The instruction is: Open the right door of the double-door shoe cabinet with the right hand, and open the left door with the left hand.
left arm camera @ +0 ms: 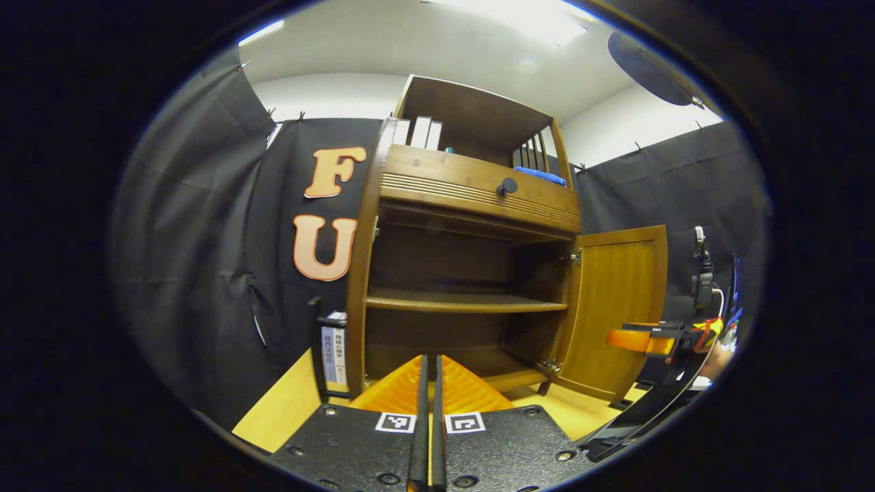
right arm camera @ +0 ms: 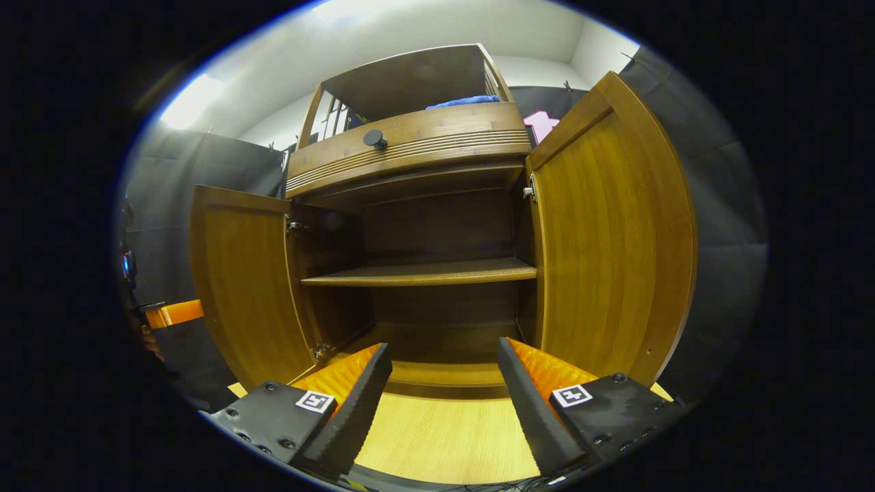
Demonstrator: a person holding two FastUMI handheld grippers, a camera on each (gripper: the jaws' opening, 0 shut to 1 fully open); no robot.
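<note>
A wooden double-door shoe cabinet (right arm camera: 424, 225) stands at centre with both doors swung wide. In the right gripper view, the left door (right arm camera: 239, 280) hangs open at nine o'clock, and the right door (right arm camera: 615, 232) at three o'clock. An inner shelf (right arm camera: 424, 273) crosses the middle. The left gripper (left arm camera: 428, 365), at six o'clock in the left gripper view, has its jaws pressed together on nothing. The right gripper (right arm camera: 444, 362) has jaws spread, above the pale floor (right arm camera: 444, 437).

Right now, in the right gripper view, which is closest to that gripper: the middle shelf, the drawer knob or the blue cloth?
1. Middle shelf, straight ahead inside the cabinet.
2. Drawer knob, higher, left of centre.
3. Blue cloth, on top, farthest back.
</note>
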